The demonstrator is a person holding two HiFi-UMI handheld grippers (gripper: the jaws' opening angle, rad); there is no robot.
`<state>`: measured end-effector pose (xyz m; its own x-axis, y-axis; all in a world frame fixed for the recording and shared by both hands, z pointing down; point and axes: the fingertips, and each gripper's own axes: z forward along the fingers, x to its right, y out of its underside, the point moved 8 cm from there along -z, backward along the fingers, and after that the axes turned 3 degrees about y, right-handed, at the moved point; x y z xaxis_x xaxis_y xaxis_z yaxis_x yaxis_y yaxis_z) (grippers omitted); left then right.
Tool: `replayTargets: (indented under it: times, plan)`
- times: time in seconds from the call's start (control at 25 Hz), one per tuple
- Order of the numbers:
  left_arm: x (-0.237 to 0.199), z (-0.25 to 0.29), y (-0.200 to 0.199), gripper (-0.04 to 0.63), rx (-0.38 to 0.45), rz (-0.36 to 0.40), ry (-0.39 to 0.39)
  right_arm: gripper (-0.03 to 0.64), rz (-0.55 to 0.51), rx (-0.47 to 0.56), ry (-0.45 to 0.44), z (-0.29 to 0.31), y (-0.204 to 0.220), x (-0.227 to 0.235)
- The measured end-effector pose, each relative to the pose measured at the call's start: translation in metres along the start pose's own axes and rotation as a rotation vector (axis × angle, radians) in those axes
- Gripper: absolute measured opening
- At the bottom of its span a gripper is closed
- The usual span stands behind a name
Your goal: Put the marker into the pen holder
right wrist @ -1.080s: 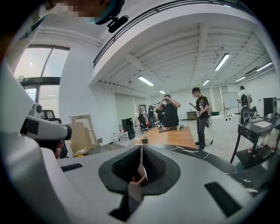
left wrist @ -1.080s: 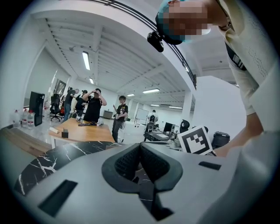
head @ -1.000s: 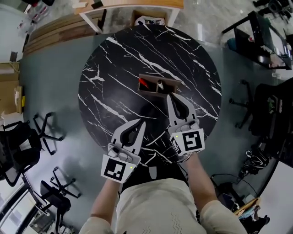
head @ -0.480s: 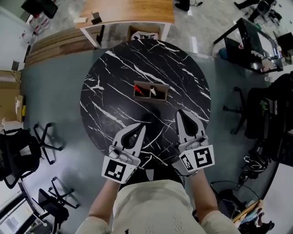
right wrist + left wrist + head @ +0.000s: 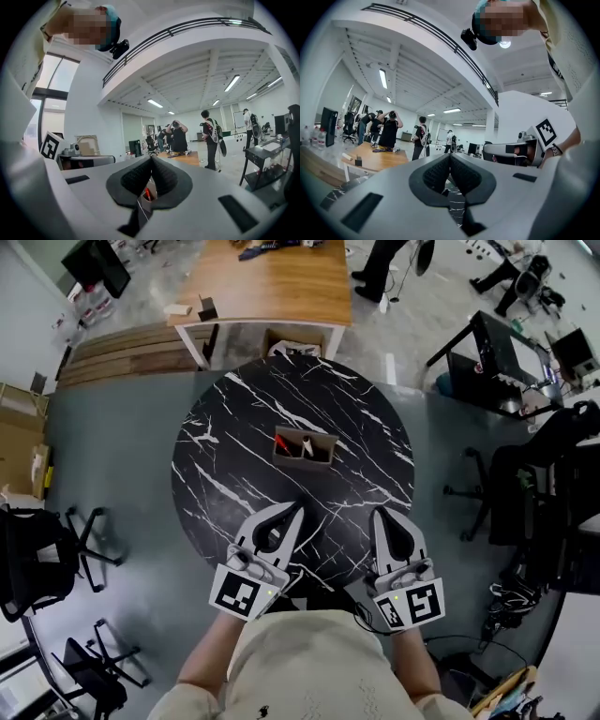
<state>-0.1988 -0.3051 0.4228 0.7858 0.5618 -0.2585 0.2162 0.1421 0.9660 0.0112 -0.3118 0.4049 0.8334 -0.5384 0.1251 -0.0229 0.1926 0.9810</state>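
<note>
Since a red marker (image 5: pixel 282 441) and a white pen (image 5: pixel 307 443) already stand in the brown pen holder (image 5: pixel 319 455) at the middle of the round black marble bench (image 5: pixel 225 446), the drop looks done. The sound course is to hold both tools at the near edge, so nothing tips the holder. The left gripper (image 5: pixel 299 508) and right gripper (image 5: pixel 377 514) have their jaws closed on nothing, with the holder well apart on the far side.
</note>
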Motion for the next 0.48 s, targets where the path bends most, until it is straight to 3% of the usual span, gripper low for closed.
replayTargets:
  times: [0.16, 0.32, 0.48]
  plan:
    - [0.011, -0.021, -0.007, 0.012, -0.053, 0.055, 0.015, 0.015, -0.021, 0.035, -0.018, -0.016, -0.02, -0.01]
    - [0.016, -0.029, -0.02, 0.012, 0.0, 0.047, -0.002, 0.015, -0.05, 0.044, -0.043, -0.02, -0.028, -0.017]
    - [0.019, -0.042, -0.022, 0.012, 0.002, 0.062, -0.015, 0.015, -0.075, 0.041, -0.078, -0.017, -0.031, -0.029]
